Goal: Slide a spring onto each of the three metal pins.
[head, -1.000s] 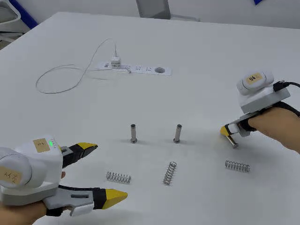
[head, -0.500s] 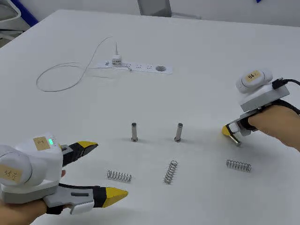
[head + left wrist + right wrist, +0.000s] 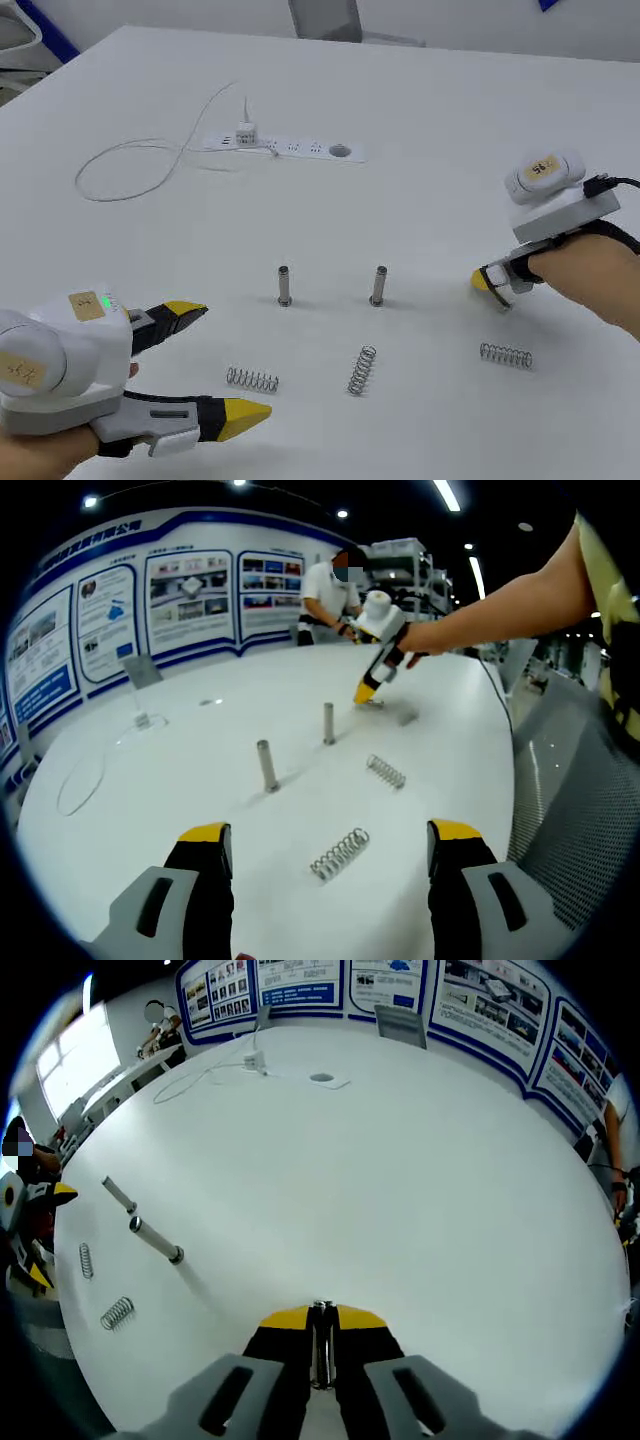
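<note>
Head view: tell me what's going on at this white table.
A person works with a hand-held gripper in each hand. The right gripper is shut on a small metal pin, low over the white table. Two other upright metal pins stand bare. Three coiled steel springs lie flat nearby. The left gripper is open, holding nothing.

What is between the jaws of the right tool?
A thin metal pin is clamped between the yellow tips of the right tool. The jaws cover most of it, so its full length cannot be seen.
</note>
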